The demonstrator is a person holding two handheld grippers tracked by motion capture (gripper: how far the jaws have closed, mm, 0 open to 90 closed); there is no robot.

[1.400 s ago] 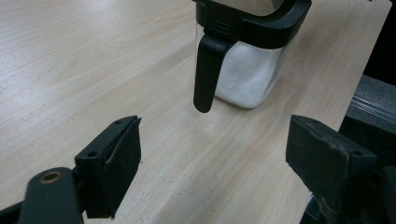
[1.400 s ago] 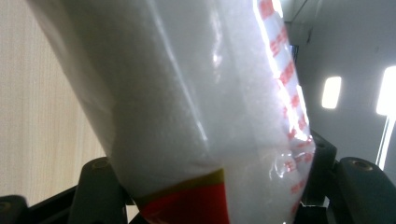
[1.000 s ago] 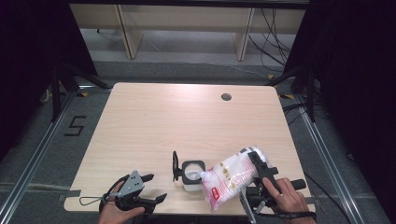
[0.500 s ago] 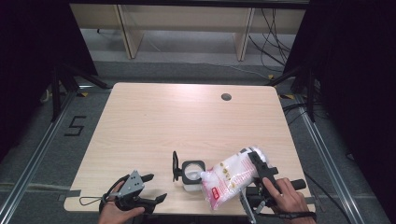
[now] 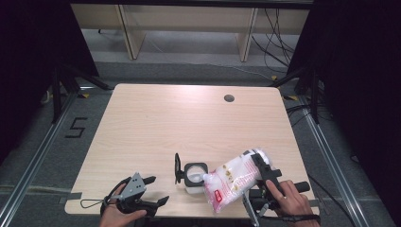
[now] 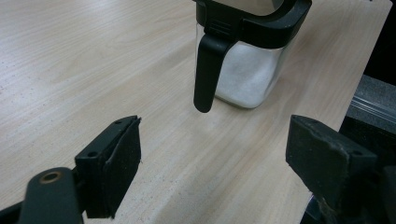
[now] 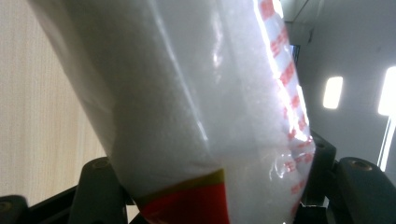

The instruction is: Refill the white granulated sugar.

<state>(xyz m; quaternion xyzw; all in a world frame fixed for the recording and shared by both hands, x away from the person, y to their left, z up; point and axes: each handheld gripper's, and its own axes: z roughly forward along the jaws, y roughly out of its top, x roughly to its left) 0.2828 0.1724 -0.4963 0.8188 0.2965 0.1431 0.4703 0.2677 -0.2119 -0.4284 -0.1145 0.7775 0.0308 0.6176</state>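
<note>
1. Right gripper [image 5: 261,166]: located at the near right of the counter [image 5: 156,123]. Its jaws are closed on a clear plastic bag [image 5: 231,182] filled with white granules. The right hand [image 5: 291,201] grasps the gripper handle at the near edge.
2. Bag: held off the counter, tilted, with its red-printed end low and to the left. That low end sits just beside the container [image 5: 193,176], at its right. In the right gripper view the bag [image 7: 187,102] stands between the two jaws, and red lettering runs along one side of it.
3. Container: a small clear square jar with a black rim, standing on the counter near the middle of the near edge. Its black lid is swung open and stands upright on the left side. In the left gripper view the jar [image 6: 250,77] holds white granules.
4. Left gripper [image 5: 153,191]: at the near left of the counter, held by the left hand [image 5: 118,215]. Its jaws stand wide apart and hold nothing. It points toward the container and is well apart from it.
</note>
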